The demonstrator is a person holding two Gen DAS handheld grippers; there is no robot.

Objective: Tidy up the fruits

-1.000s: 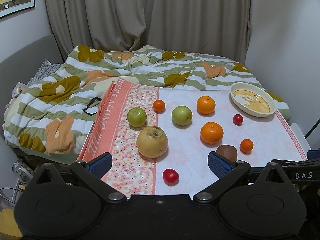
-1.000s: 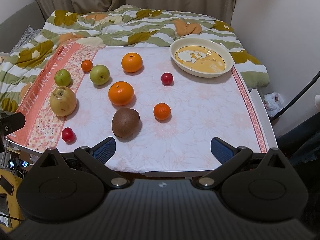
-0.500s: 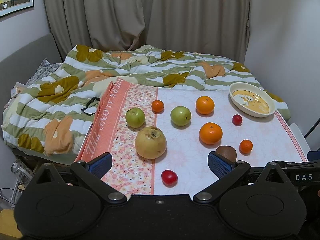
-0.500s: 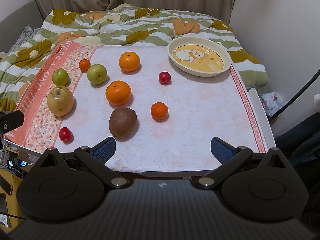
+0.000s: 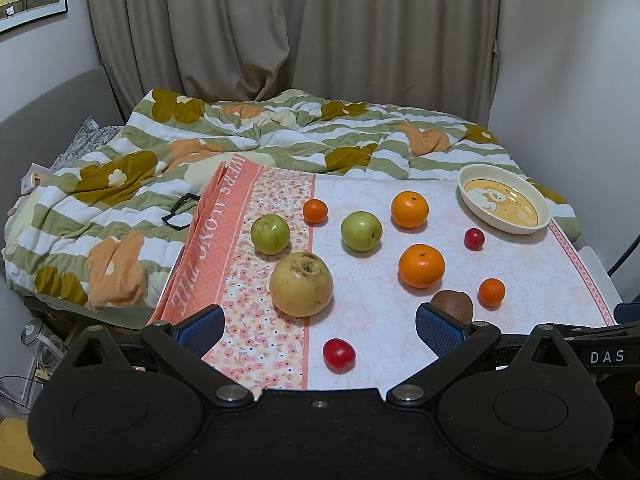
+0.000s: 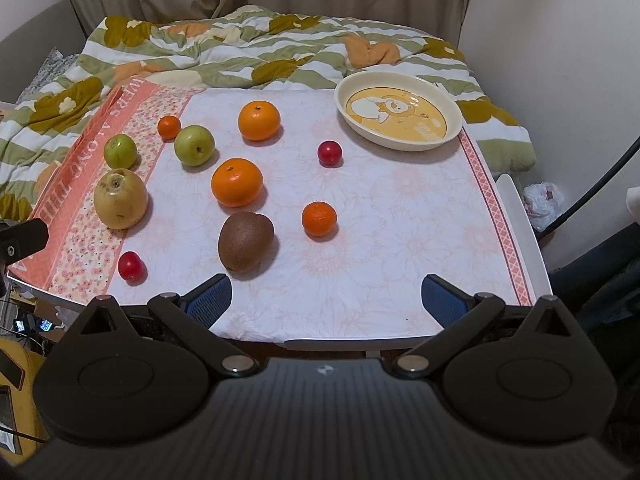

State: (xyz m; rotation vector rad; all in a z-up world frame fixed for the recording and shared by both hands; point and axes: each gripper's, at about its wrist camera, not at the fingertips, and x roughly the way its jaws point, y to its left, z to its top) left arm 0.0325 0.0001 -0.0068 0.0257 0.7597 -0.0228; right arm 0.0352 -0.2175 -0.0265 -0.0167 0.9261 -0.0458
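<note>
Fruits lie scattered on a table with a floral cloth (image 6: 400, 248): a yellow pear (image 5: 301, 284), two green apples (image 5: 270, 234) (image 5: 361, 231), two oranges (image 6: 259, 121) (image 6: 237, 182), two small mandarins (image 6: 319, 219) (image 6: 169, 127), a brown kiwi (image 6: 245, 241) and two red cherry tomatoes (image 6: 329, 153) (image 5: 339, 355). An empty cream bowl (image 6: 398, 115) with a yellow bear print stands at the far right corner. My left gripper (image 5: 318, 330) is open at the table's near edge, over the near tomato. My right gripper (image 6: 326, 298) is open at the near edge, right of the kiwi.
A rumpled green, white and orange quilt (image 5: 160, 168) covers the bed behind and left of the table. Black glasses (image 5: 180, 210) lie on it. A wall stands close on the right, curtains behind. The table's near edge (image 6: 340, 342) is just under my right gripper.
Both grippers have drawn back and risen slightly; the fruits sit a little lower and smaller in view. Nothing on the table has moved.
</note>
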